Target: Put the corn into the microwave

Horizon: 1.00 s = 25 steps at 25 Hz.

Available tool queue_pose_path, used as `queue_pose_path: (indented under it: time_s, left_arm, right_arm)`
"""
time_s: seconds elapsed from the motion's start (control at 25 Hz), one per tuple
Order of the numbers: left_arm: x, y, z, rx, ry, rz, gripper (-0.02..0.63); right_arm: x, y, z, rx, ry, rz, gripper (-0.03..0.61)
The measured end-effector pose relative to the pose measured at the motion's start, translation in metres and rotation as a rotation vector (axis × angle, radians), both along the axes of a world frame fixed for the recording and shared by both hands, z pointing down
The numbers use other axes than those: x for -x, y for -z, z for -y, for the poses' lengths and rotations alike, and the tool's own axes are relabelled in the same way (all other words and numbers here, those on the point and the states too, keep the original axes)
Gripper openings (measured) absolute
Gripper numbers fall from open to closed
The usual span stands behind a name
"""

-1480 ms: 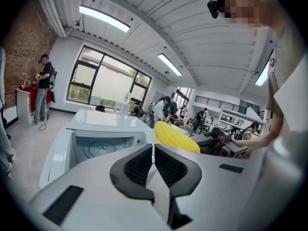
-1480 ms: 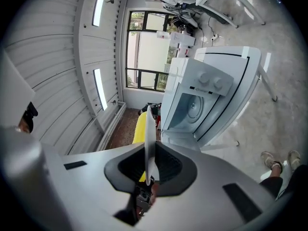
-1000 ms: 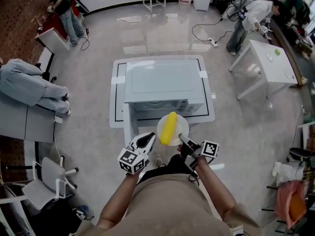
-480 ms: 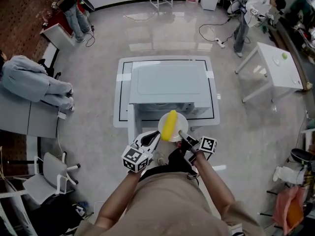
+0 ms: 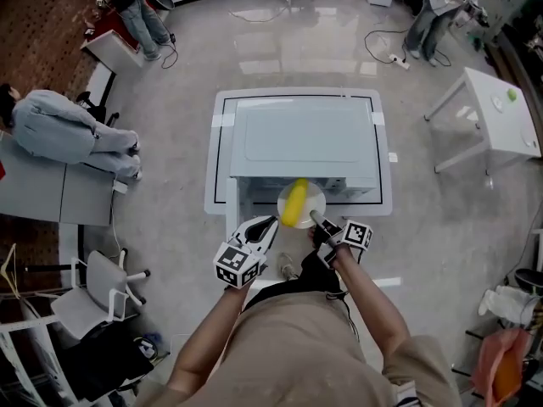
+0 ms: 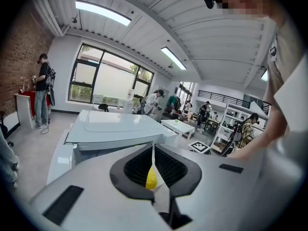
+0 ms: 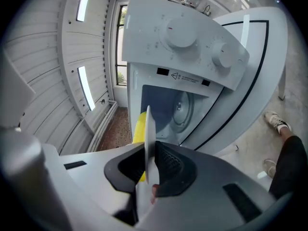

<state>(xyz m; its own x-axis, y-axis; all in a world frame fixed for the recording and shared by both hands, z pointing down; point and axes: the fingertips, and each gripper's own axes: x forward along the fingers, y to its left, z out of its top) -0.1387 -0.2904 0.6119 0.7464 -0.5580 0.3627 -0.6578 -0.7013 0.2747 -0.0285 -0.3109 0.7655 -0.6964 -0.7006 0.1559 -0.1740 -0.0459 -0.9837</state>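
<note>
At the mouth of the white microwave oven [image 5: 301, 138], my right tongs [image 5: 316, 219] are clamped on the near rim of a round white plate [image 5: 314, 200], and the yellow cob of corn [image 5: 294, 204] lies lengthwise across that plate. The right gripper view shows the plate edge-on between the pads, the cob on its far side. The plate hangs level in front of the open cooking cavity [image 7: 166, 105], its far edge just under the oven's top edge as seen from the head view. The cavity holds nothing but the round hub on its floor, below a panel with two round white knobs [image 7: 180, 32]. The oven door [image 5: 246, 203] stands swung out to the left. My left tongs [image 5: 270, 223] sit just beside the plate's left rim, pads pressed together on nothing, with the plate and cob showing through the thin slit between them. The oven stands on a white desk [image 5: 219, 159] edged with a black line.
</note>
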Motion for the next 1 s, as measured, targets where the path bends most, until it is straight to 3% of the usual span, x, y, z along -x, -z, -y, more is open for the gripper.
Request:
queue_pose_path:
  time_s: [0.4,1.0]
  left_arm:
    - [-0.005,-0.019,0.017,0.008,0.008,0.049,0.005]
    - [-0.001,-0.045,0.02,0.041,0.003,0.11,0.005]
  right_arm:
    - [0.013,-0.045,0.038,0.011,-0.037,-0.007,0.034]
    - [0.018,-0.101,0.084,0.06,-0.184,0.008,0.034]
